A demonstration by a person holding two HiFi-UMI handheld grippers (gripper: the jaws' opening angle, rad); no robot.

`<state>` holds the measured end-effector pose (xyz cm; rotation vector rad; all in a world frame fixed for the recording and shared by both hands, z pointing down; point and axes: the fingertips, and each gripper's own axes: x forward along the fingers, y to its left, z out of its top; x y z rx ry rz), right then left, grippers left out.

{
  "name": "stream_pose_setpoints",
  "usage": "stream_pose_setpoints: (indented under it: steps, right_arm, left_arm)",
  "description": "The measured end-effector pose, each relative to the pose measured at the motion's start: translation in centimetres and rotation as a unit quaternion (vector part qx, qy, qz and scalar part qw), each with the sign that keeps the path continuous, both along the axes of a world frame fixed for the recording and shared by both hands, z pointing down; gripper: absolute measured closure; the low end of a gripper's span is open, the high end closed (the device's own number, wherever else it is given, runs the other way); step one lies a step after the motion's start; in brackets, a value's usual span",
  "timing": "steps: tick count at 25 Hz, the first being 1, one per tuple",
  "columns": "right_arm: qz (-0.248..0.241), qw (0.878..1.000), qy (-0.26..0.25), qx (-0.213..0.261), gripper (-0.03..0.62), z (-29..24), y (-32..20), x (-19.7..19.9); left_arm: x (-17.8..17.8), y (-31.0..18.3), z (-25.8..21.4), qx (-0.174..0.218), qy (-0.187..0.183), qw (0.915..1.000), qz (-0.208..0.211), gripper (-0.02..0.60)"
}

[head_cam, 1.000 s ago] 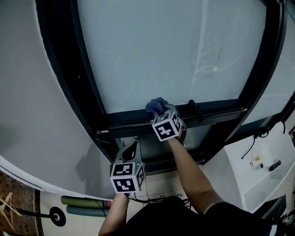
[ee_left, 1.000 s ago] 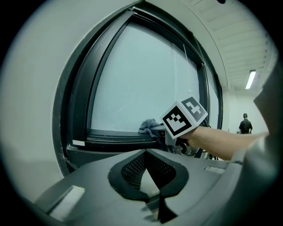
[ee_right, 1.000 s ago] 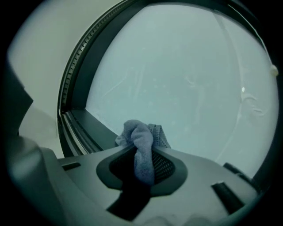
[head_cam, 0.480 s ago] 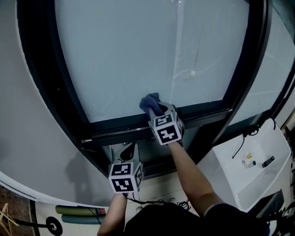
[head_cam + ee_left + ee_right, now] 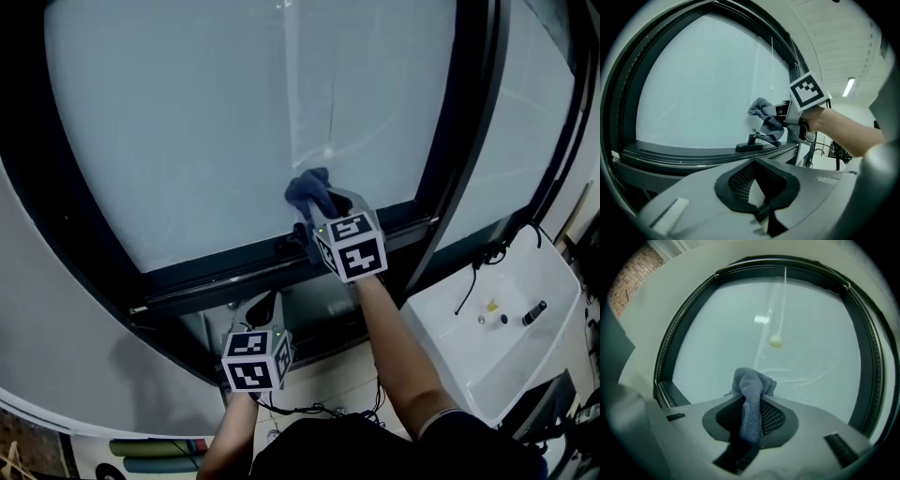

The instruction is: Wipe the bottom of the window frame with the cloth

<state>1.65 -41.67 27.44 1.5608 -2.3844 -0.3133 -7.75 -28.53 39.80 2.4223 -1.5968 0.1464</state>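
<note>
Two grippers, one cloth, one small black handle. Right gripper: jaws clamped on the blue-grey cloth, with bunched fabric sticking out past the tips. Cloth pressed where the glass meets the bottom edge of the window frame, right of that edge's middle and just beside the handle. Left gripper: jaws closed together with nothing between them, held below the bottom edge and apart from it.

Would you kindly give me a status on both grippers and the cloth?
Right gripper shut on cloth, at the bottom frame rail. Left gripper shut, empty, below the frame. Black latch on the rail beside the cloth.
</note>
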Motion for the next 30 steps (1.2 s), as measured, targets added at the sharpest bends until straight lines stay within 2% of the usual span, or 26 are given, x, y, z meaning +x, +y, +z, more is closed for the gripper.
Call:
stream_pose_setpoints:
  steps: [6, 12, 17, 30]
  right_arm:
    - [0.018, 0.998, 0.000, -0.062, 0.500, 6.5, -2.9, 4.5]
    - [0.006, 0.993, 0.036, -0.112, 0.500, 12.0, -4.1, 4.9]
    - [0.019, 0.992, 0.073, -0.106, 0.500, 12.6, -4.9, 7.1]
    - [0.107, 0.986, 0.047, -0.123, 0.500, 12.9, -8.6, 20.8]
  left_arm:
    - [2.8, -0.8, 1.4, -0.018, -0.009, 0.9998, -0.002, 0.575]
    - [3.9, -1.3, 2.8, -0.038, -0.019, 0.9990, -0.015, 0.575]
    - [5.7, -1.9, 3.3, -0.045, -0.023, 0.9986, -0.012, 0.575]
    - [13.3, -4.2, 4.0, -0.053, -0.023, 0.9979, 0.028, 0.575]
